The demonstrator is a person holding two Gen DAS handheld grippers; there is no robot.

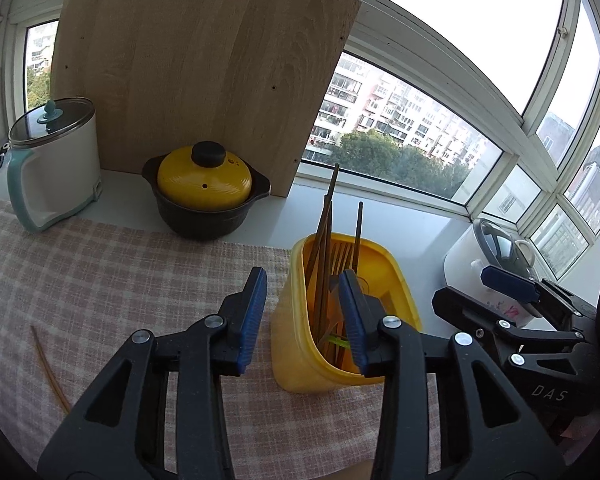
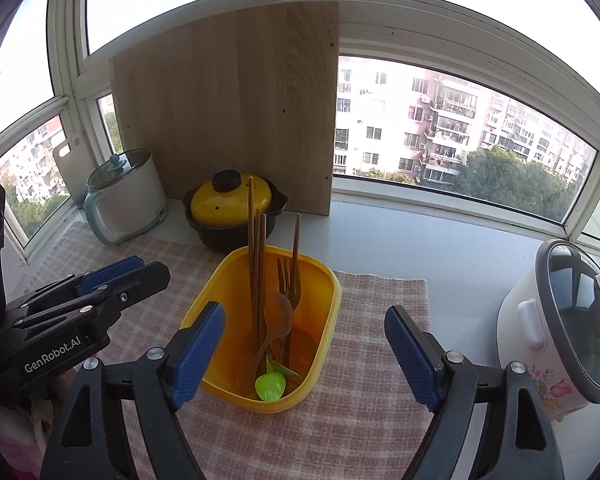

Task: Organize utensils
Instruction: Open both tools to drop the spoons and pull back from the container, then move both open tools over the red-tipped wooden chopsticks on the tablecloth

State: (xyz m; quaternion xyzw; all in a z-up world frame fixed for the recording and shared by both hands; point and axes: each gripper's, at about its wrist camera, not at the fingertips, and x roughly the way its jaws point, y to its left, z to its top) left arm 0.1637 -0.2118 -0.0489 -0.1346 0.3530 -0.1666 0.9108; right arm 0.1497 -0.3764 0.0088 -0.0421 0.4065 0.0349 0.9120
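Observation:
A yellow plastic container (image 2: 320,344) (image 1: 296,348) stands on the checked cloth. It holds wooden chopsticks (image 2: 256,264), a wooden fork (image 2: 286,280), a wooden spoon (image 2: 278,316) and a green spoon (image 2: 271,387). One thin chopstick (image 1: 46,368) lies on the cloth at the left of the left wrist view. My left gripper (image 1: 304,312) is open and empty, just left of the container, its right finger over the rim. My right gripper (image 2: 304,354) is open and empty, its fingers either side of the container and nearer the camera.
A yellow-lidded black pot (image 1: 206,192) and a white kettle-like cooker (image 1: 52,168) stand at the back by an upright wooden board (image 1: 204,76). A white rice cooker (image 2: 568,332) stands at the right. Windows close off the back.

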